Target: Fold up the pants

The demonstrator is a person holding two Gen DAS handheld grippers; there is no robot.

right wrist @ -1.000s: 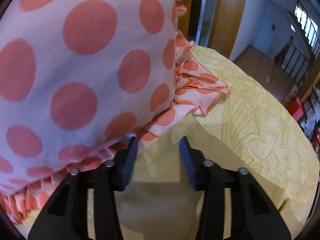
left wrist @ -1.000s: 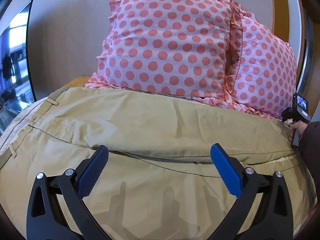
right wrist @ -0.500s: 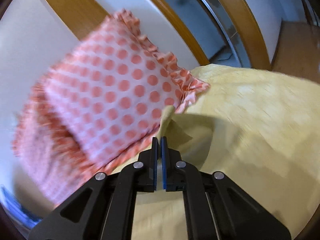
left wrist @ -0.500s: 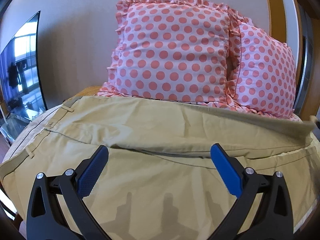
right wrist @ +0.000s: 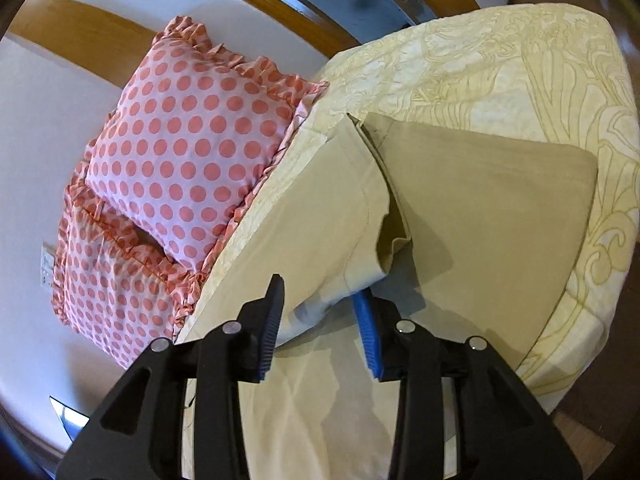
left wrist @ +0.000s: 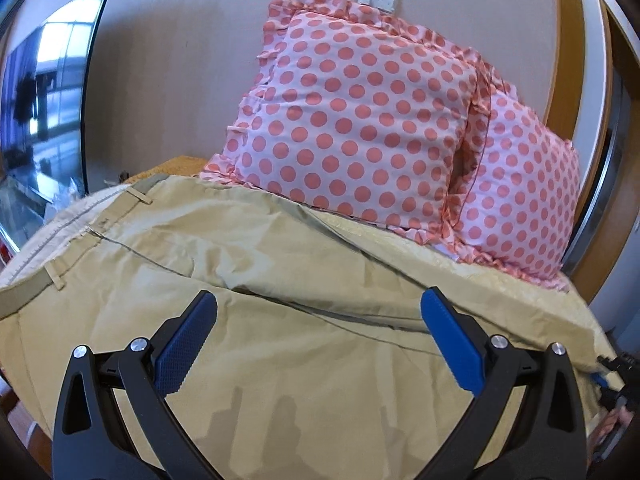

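Observation:
Khaki pants [left wrist: 248, 272] lie spread across the bed, waistband with belt loops at the left of the left wrist view. My left gripper [left wrist: 316, 332] is open and empty above the seat of the pants. In the right wrist view the far trouser leg [right wrist: 320, 216] is pulled over the near leg [right wrist: 480, 208], its hem end bunched between the blue pads of my right gripper [right wrist: 320, 304]. The jaws stand apart and the cloth rests loosely between them.
Two pink polka-dot pillows [left wrist: 360, 120] lean against the wall behind the pants. The yellow patterned bedspread [right wrist: 540, 60] ends at the right edge. A TV screen [left wrist: 44, 112] stands at the left. The right gripper's tip [left wrist: 616, 364] shows at the far right.
The right gripper shut on the far leg's end, carried it over toward the near leg, and now its jaws have opened. The left gripper stayed open and drifted slightly.

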